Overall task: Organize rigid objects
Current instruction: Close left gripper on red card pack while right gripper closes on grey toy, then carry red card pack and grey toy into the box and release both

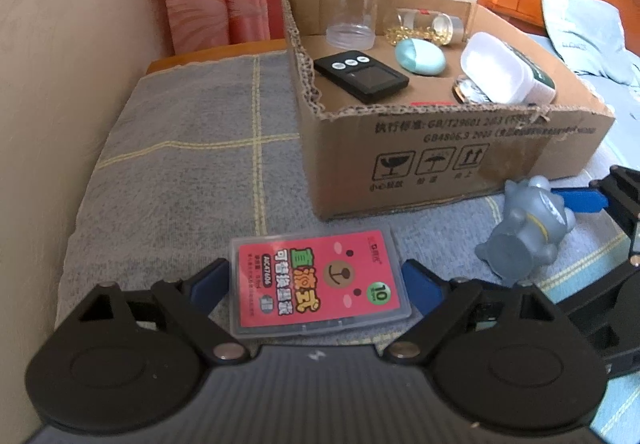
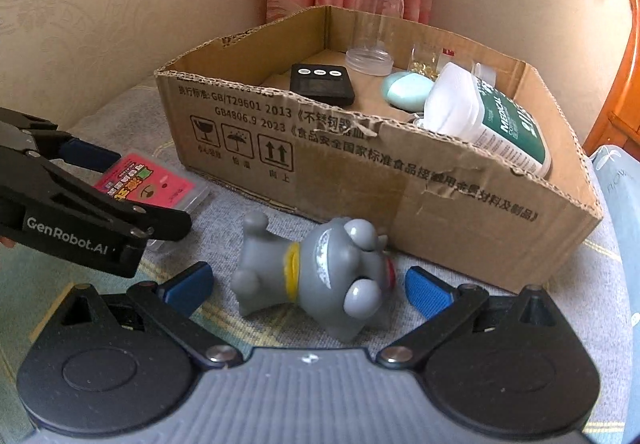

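In front of the box (image 1: 460,147): both grippers lined up for pickups, nothing held yet.
Your left gripper (image 1: 316,284) is spread wide around the pink case (image 1: 320,284), lying flat on the cloth; your right gripper (image 2: 306,284) is spread around the grey toy (image 2: 320,276), lying on its side just beside the box wall. Next, I'd judge: close on each, lift, clear the rim and drop them in with the timer (image 1: 360,75) and bottle (image 2: 504,123).

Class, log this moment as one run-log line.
left gripper: open around pink refill case | right gripper: open around grey cat figurine | cardboard box: partly filled
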### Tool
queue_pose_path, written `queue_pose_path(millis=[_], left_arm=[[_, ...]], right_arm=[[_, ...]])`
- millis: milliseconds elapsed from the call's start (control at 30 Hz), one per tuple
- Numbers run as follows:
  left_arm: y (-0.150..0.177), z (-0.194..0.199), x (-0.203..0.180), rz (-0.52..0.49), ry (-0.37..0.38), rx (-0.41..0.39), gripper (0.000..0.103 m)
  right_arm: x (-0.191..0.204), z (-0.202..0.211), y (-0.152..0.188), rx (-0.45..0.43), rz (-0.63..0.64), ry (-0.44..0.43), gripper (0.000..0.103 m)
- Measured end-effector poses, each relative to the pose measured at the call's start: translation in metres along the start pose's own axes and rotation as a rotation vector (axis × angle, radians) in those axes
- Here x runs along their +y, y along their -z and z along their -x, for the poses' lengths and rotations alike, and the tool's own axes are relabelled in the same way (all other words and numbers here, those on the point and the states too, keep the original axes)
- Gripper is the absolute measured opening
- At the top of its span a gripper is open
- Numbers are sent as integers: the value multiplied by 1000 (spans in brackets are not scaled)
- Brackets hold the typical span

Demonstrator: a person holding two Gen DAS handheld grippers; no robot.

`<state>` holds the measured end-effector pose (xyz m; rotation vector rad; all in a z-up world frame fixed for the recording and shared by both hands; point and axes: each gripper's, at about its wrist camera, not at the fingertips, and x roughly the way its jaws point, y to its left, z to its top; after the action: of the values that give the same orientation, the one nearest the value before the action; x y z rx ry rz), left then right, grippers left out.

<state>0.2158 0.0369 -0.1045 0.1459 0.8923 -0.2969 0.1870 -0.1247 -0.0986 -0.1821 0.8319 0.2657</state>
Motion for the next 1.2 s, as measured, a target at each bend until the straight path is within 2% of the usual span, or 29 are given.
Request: queue_pose_path(millis=[233,567,633,867,1033,1200], left_arm=[[1,-1,2,-43,31,-4,96],[-5,-2,-4,36,-24,28,93],[-5,-1,-3,39,-26,21,89],[-5,1,0,32,-7,24,89],[-5,2,4,47,15,29,89],[-3,7,4,33,20,29,89]], right_arm=[[2,3,1,13,-9,9,103],[-1,2,-1,-1,4,8,102],[-1,3,0,-4,4,2,99],[-1,7,-4,-1,4,2,83],[-1,5,-6,7,1,6,83],[2,7,-7,18,12,21,78]])
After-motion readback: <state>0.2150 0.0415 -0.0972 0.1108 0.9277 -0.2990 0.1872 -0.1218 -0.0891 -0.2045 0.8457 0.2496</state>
